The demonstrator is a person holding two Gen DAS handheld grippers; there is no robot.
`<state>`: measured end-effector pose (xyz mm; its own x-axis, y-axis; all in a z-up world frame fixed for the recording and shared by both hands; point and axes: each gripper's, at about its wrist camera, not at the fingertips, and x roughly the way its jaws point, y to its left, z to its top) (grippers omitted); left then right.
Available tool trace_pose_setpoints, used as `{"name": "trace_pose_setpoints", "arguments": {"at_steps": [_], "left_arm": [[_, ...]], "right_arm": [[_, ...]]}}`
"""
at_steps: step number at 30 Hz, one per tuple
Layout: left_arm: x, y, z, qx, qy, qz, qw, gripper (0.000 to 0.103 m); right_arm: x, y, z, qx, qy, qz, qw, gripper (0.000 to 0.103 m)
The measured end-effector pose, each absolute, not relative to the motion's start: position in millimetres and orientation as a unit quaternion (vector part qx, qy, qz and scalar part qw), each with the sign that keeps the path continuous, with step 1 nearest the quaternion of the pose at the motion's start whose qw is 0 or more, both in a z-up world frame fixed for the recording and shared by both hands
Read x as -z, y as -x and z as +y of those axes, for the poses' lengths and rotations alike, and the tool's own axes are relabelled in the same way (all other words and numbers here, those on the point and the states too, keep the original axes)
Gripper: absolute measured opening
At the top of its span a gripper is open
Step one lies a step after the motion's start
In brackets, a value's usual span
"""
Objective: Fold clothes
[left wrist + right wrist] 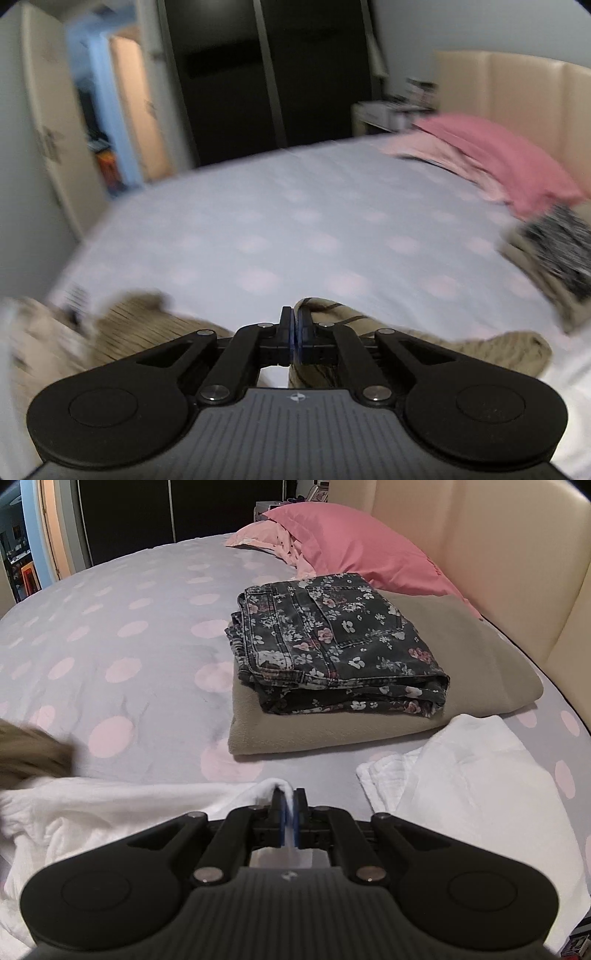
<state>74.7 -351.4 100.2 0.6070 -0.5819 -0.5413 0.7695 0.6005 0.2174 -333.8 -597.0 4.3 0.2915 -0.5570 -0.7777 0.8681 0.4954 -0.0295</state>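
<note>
A bed (122, 635) fills the room, its sheet pale lilac with pink dots. A padded cream headboard (491, 565) rises at 2 o'clock, pink pillows (354, 542) lying against it. A dark wardrobe (258, 74) stands at 12 o'clock, with a white nightstand (380, 114) between it and the headboard. At 10 o'clock an open doorway (110, 110) shows a lit hallway.

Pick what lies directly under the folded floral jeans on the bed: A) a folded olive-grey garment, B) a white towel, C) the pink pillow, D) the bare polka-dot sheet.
A: the floral jeans sit on top of the folded olive-grey garment, whose edges stick out around them.
</note>
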Motion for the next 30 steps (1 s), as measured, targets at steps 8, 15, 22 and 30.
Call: {"name": "trace_pose_setpoints", "arguments": {"at_steps": [8, 15, 22, 30], "left_arm": [[-113, -168, -346, 0.271, -0.231, 0.223, 0.907, 0.0], [-27, -242, -325, 0.203, -0.188, 0.329, 0.903, 0.03], [20, -282, -302, 0.182, -0.176, 0.367, 0.895, 0.077], [60, -306, -290, 0.191, -0.103, 0.422, 0.88, 0.05]], "right_arm": [[-6, 320, -592, 0.451, -0.198, 0.381, 0.783, 0.005], [-5, 302, -591, 0.441, -0.194, 0.387, 0.786, 0.009], [1, 275, -592, 0.415, -0.192, 0.4, 0.794, 0.01], [10, 246, -588, 0.391, -0.181, 0.42, 0.799, 0.01]]}}
